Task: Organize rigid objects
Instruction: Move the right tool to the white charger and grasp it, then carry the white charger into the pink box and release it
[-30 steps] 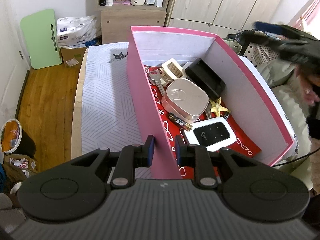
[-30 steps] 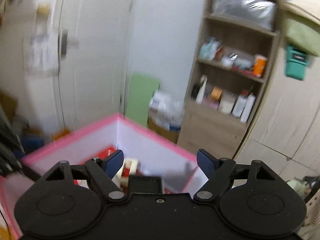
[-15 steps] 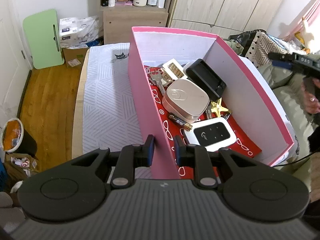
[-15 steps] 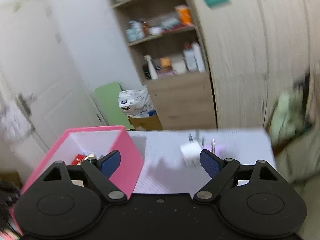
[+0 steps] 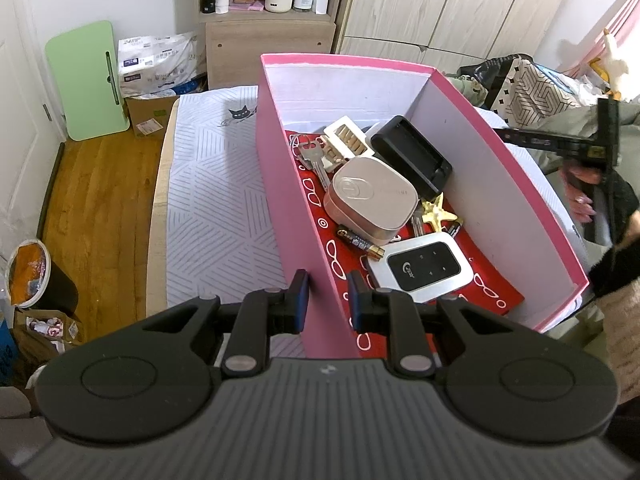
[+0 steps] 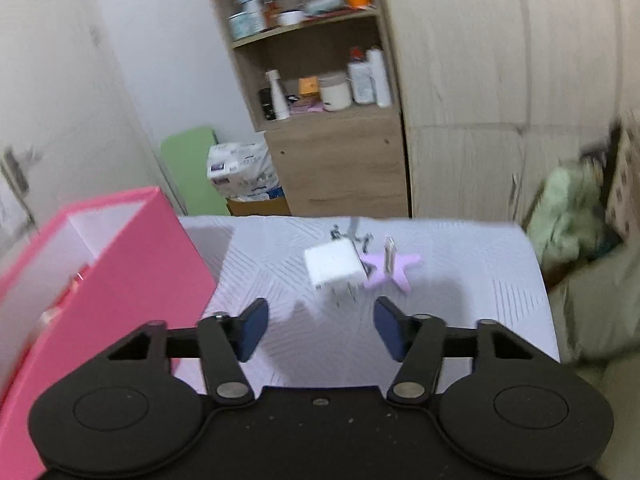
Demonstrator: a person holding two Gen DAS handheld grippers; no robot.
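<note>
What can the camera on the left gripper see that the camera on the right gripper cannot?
Only the left view looks into the pink box: a beige case, a black charger, keys, a battery, a gold star and a white pocket router. The left gripper is clamped on the box's near wall.

Only the right view shows the items outside the box on the bed: a white plug adapter and a purple star, ahead of the right gripper, whose jaws have just been closing with nothing between them.

Both show the pink box, the patterned bedcover and the wooden shelf.
</note>
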